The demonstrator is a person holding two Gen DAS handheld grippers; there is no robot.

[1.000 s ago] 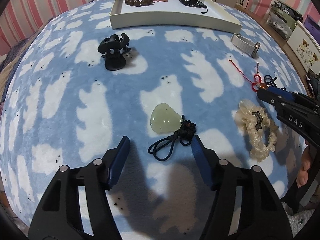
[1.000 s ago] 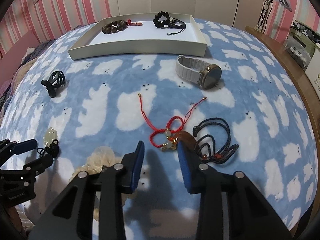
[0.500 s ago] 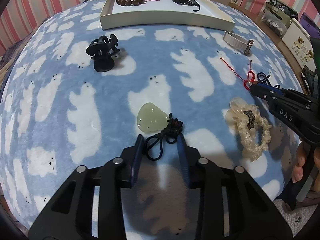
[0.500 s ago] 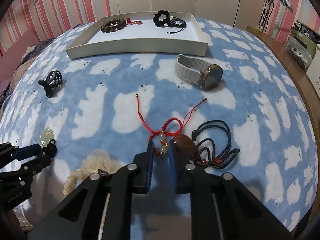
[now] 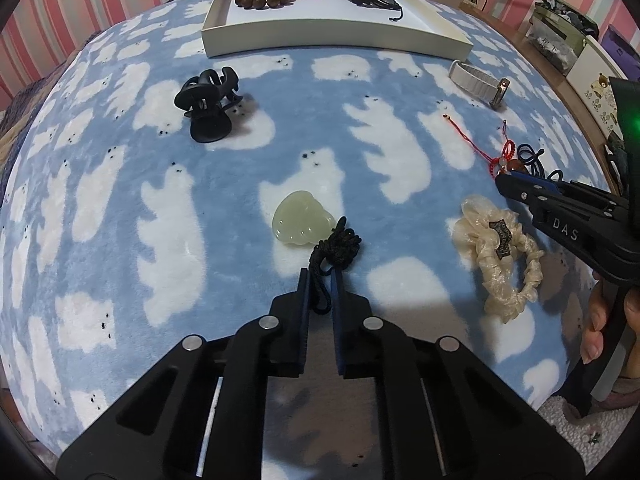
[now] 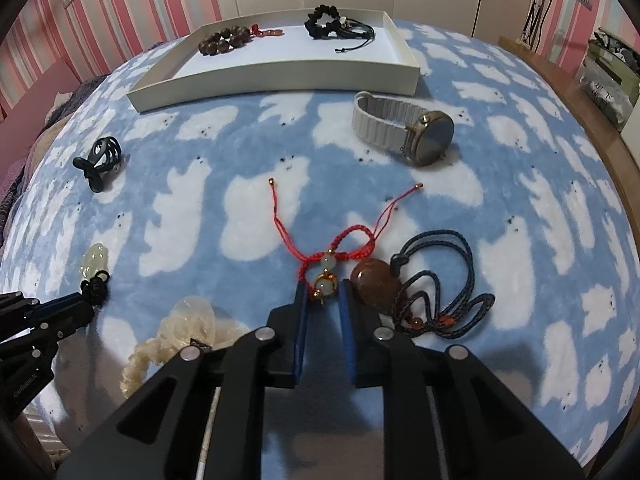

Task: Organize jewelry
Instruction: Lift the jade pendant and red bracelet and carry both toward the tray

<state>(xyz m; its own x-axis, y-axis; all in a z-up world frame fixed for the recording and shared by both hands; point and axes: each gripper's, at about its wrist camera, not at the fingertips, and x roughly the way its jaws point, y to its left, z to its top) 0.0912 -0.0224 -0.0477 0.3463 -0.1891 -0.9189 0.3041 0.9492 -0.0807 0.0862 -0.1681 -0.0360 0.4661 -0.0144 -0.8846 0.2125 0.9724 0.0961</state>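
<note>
Black cord [image 5: 320,288] of jade pendant [image 5: 302,220]: caught between the nearly shut jaws of left gripper [image 5: 320,276], loop running back along the fingers. Jade lies just ahead and slightly left of the fingertips, flat on the blanket [image 5: 224,184], pale green, glossy, carved; knot [image 5: 340,242] sits between stone and tips. Long axis: straight forward, toward the tray [image 5: 332,42].

Red bracelet [image 6: 326,252]: beaded end [image 6: 325,285] sits between the narrow jaws of right gripper [image 6: 323,289]; whether the pads actually bite, cannot tell. Two loose red tails splay forward, toward the tray. Brown pendant [image 6: 374,280] touches the right finger's outer side.

Tray lies well ahead of both grippers; right sits nearer.
</note>
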